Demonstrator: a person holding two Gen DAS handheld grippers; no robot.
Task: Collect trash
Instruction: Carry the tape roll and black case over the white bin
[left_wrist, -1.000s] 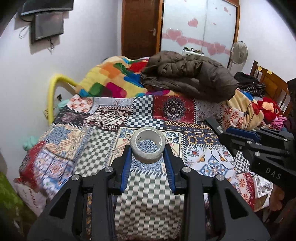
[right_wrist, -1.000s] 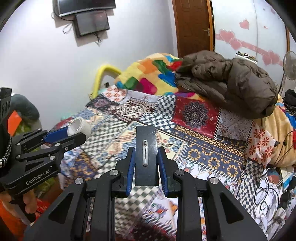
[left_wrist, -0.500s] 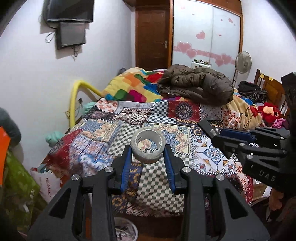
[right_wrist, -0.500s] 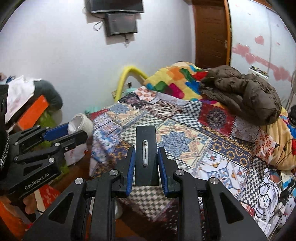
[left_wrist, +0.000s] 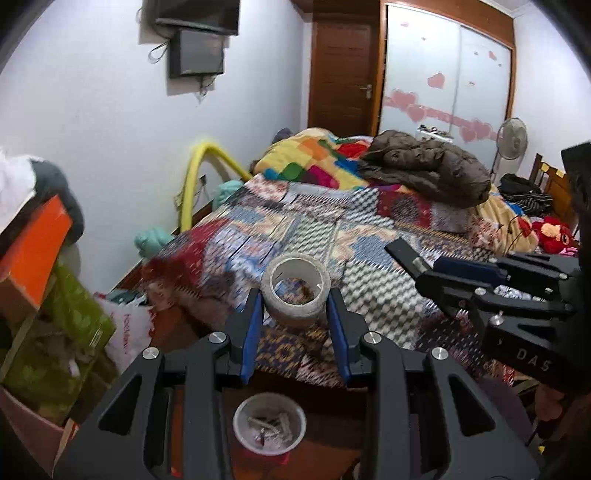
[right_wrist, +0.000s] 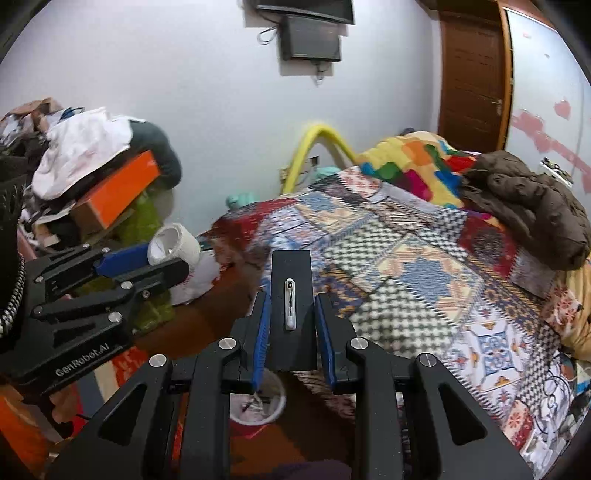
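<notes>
We carry two black grippers (left_wrist: 295, 306) (right_wrist: 291, 325) with blue finger pads (left_wrist: 251, 328), silver screws (left_wrist: 218, 336) and white lettering (right_wrist: 82, 359).

We look forward and down along each tool's fingers; both views share the bed (left_wrist: 369, 236) ahead and the bin (right_wrist: 258, 406) below.

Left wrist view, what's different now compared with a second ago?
Both grippers have pulled back off the bed toward its foot, so the small bin on the floor now shows below. Unchanged: the left gripper holds the tape roll, the right gripper the flat black piece.
</notes>
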